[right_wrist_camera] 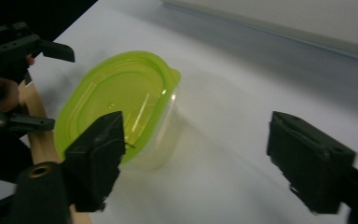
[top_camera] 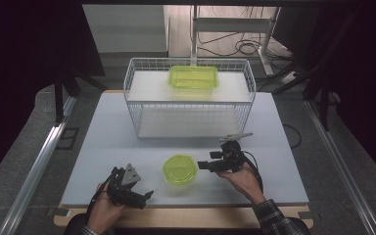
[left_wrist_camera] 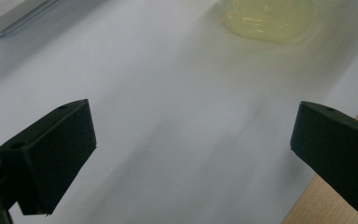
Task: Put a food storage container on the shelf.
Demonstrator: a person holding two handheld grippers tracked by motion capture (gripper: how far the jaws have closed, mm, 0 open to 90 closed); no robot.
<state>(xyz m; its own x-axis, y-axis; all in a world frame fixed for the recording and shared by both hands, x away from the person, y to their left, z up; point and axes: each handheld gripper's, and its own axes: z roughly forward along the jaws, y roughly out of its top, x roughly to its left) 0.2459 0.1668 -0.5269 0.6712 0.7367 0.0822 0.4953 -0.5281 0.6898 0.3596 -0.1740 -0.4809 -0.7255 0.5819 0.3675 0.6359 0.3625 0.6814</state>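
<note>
1. The small green-lidded container (top_camera: 180,169) stands upright on the white desk (top_camera: 103,147), in front of the wire basket (top_camera: 189,98), which holds a larger green-lidded container (top_camera: 193,77).
2. The right tool (top_camera: 200,165) sits just right of the small container, jaws apart, nothing gripped.
3. The left tool (top_camera: 147,196) lies left of that container, near the desk's front edge, jaws wide and empty.

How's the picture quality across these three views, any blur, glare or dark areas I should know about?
High view: table evenly lit, surroundings dark, the round green-lidded container sharp. Left gripper view: that container is a washed-out, blurred smear at the top edge, the jaws crisp. Right gripper view: slight softness overall, small glare streaks on the lid, dark top-left corner.
</note>
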